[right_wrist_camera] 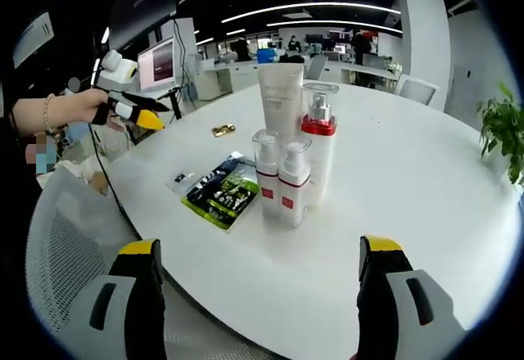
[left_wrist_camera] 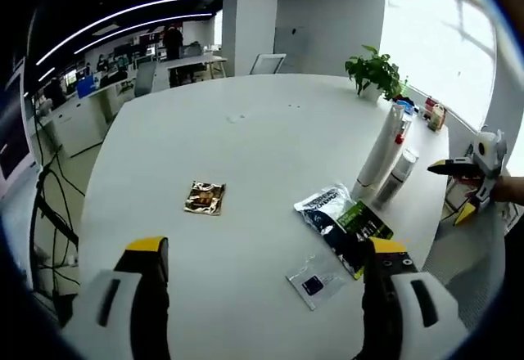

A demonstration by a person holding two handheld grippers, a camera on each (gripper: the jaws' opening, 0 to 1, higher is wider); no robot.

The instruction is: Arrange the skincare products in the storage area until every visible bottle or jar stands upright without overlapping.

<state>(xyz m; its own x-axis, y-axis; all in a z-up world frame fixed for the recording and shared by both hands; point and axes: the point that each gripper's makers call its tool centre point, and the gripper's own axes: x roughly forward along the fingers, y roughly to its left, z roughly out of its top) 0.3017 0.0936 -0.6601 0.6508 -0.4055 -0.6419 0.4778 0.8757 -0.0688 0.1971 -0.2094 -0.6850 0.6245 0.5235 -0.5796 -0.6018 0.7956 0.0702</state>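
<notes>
Both my left gripper (left_wrist_camera: 262, 274) and right gripper (right_wrist_camera: 255, 272) are spread, empty. The bottles (right_wrist_camera: 293, 151) stand clustered upright on the desk (right_wrist_camera: 409, 180); light, slick plastic, top-heavy, so I'd grip mid-body.

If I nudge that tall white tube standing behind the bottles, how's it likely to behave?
The tall white tube stands upright on its narrow end, so it probably tips easily rather than slides. The red-collared pump bottle and two small bottles stand close by, so a fall toward them would likely knock them. Its smooth surface on the white table looks fairly slippery.
</notes>
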